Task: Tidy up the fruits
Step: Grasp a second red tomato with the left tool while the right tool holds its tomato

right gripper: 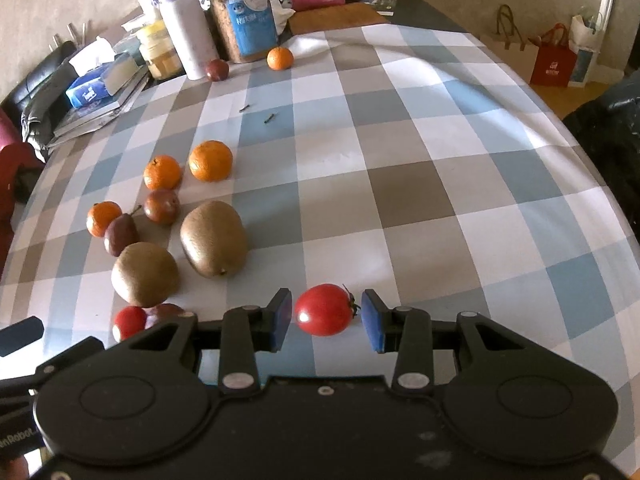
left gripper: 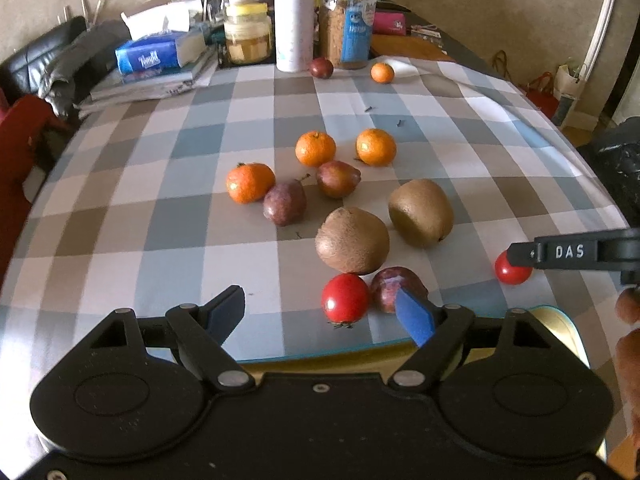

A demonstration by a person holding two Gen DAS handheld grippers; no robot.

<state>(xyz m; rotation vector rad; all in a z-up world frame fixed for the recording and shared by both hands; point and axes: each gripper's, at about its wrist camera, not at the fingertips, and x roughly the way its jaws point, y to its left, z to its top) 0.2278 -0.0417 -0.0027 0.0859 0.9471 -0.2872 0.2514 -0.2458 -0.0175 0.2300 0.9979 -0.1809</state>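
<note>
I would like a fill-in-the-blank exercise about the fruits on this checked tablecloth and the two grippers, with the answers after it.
1. The number of brown kiwis on the checked tablecloth is ____.
2. Between the fingers of the right gripper lies a red ____.
3. The fingers of the left gripper stand wide ____.
4. The mandarin farthest from the cameras lies beside a tall jar with a ____ label.

Answers: two; tomato; open; blue
</note>
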